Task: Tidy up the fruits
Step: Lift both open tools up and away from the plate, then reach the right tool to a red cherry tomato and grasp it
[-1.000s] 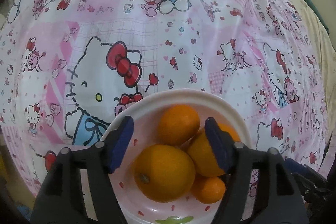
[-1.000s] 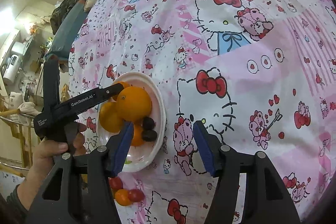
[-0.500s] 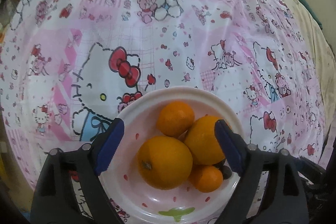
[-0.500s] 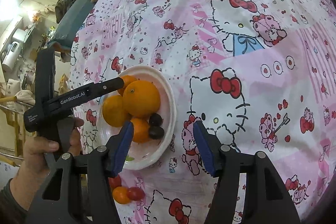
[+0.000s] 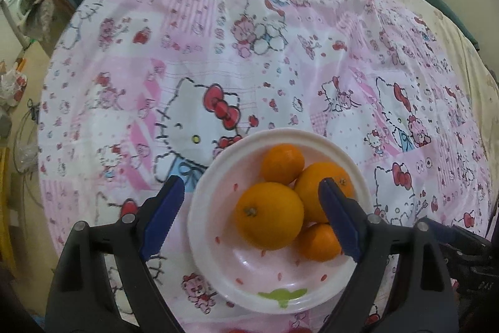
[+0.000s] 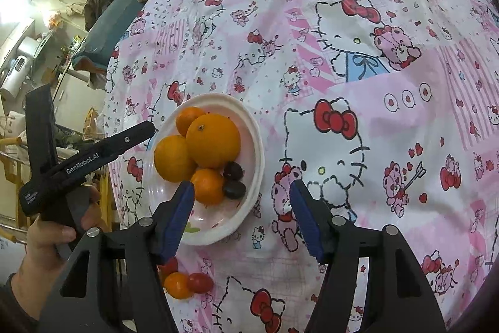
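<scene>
Cluttered bedroom; bed spread with a pink cartoon-cat sheet, soft and slightly rumpled. White bowl sitting on that sheet, used here as the landmark.

Inside the bowl: four oranges, the biggest orange toward the near side in the left view, plus two dark round fruits seen only from the right view, touching the smallest orange. Outside the bowl, just beside its near rim in the right view: three small tomato-like fruits, red and orange, bunched together on the sheet.

Left hand-held gripper hanging above the bowl, spread wide, pinching nothing; one pad past the bowl's left rim, the other over the right-hand oranges. Right hand-held gripper likewise spread and empty, above the bowl's near right edge; left finger over the bowl's near rim, right finger over bare sheet. Small loose fruits lying nearer the camera than the bowl, partly hidden under the right gripper's left finger.

Likely risks: soft bedding letting the bowl tip or slide if a finger presses on its rim; piled oranges rolling out if nudged; small round fruits slipping from the pads or rolling along a fold in the sheet; soft ones bruising under too hard a squeeze.
</scene>
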Action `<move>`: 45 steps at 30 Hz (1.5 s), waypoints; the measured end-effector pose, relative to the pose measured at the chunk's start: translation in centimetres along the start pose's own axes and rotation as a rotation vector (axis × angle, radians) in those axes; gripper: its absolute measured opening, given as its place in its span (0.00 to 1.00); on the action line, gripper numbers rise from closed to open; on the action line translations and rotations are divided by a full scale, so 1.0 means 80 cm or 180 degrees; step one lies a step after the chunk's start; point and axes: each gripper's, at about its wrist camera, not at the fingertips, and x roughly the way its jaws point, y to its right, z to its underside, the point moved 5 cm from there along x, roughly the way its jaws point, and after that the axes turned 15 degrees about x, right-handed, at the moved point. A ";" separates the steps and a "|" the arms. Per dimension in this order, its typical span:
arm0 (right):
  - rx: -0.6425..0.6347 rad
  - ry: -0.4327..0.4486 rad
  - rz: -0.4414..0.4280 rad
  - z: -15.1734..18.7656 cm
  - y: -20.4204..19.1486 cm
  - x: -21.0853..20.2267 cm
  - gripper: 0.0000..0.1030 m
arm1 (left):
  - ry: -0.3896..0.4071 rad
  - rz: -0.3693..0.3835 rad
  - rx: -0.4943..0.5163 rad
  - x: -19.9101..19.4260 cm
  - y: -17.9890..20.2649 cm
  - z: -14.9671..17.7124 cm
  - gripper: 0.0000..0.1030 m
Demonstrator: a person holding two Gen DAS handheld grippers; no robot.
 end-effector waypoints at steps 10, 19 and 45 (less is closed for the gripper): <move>-0.0042 0.0027 -0.0115 0.020 -0.023 -0.014 0.64 | 0.0222 -0.0137 0.0032 -0.056 -0.016 0.025 0.83; -0.0131 0.0057 -0.0154 0.046 -0.036 -0.031 0.64 | 0.0255 -0.0248 -0.0209 -0.094 -0.034 0.078 0.83; -0.0098 -0.0186 -0.0126 0.143 -0.026 -0.018 0.66 | 0.0011 -0.0260 -0.0371 -0.132 -0.011 0.205 0.83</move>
